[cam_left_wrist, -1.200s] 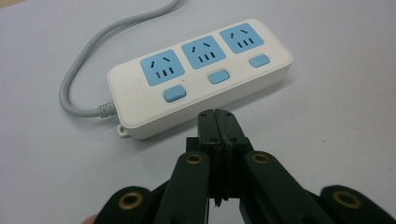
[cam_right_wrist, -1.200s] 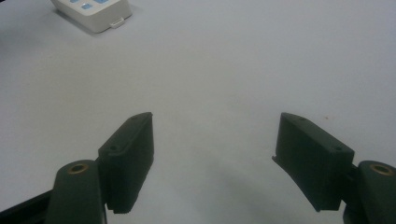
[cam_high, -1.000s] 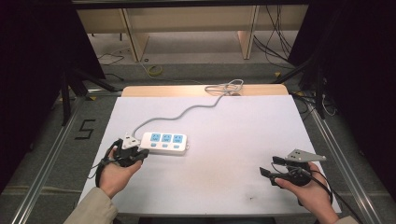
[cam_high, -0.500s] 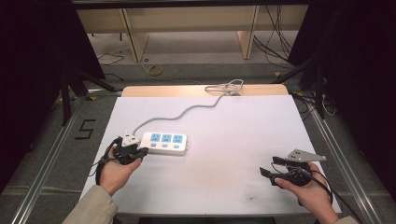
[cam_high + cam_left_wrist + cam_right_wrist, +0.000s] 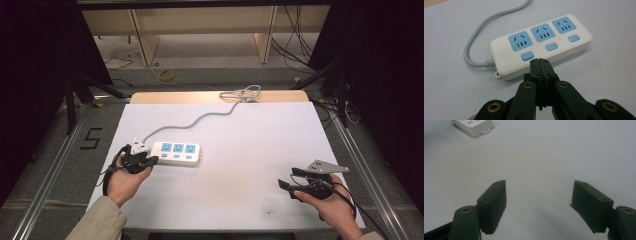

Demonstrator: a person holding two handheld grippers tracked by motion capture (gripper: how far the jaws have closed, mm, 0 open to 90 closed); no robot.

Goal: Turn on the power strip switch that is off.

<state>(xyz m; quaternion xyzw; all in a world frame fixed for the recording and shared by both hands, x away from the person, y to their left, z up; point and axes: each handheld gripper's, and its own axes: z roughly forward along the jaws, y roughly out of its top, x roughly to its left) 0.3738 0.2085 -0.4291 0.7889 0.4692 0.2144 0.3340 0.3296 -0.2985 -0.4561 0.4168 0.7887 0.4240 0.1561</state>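
On the table's left side lay the power strip | left gripper hovered at its nearest switch button, jaws pressed together, empty | right gripper waited gaping, holding nothing | step: likely switching; next: a short downward press.

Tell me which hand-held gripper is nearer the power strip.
Left. The left hand-held gripper, jaws shut, sits at the power strip, right by its cord end. The right hand-held gripper, jaws open, rests apart near the table's right edge.
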